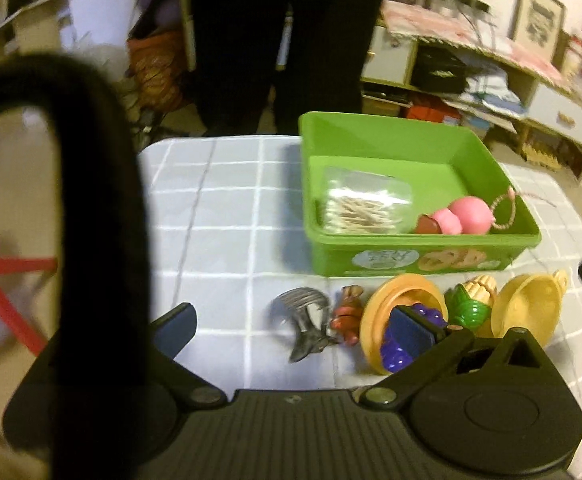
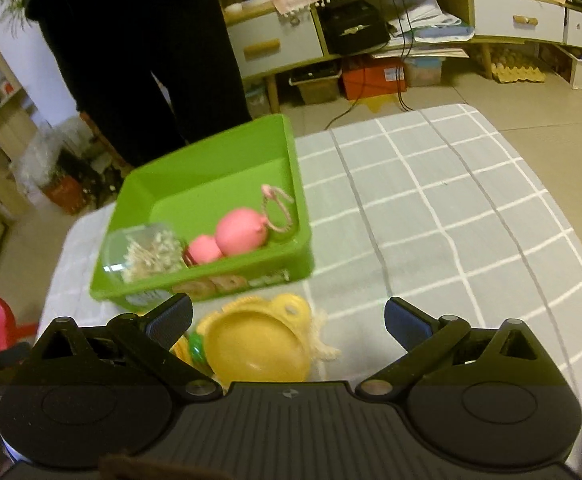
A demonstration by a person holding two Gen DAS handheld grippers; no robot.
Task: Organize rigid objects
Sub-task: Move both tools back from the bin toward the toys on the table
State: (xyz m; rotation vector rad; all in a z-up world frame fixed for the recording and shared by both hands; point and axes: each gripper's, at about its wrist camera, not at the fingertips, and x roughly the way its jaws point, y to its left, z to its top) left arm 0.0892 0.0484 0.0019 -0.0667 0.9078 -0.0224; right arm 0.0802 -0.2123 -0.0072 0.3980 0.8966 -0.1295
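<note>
Roughly a third done, I'd judge: the bin at the table's far edge held a swab box and a pink toy. Left out along its near side: clip, figurine, grapes in an orange bowl, corn, yellow bowl. Left gripper and right gripper both stood wide, empty.
</note>
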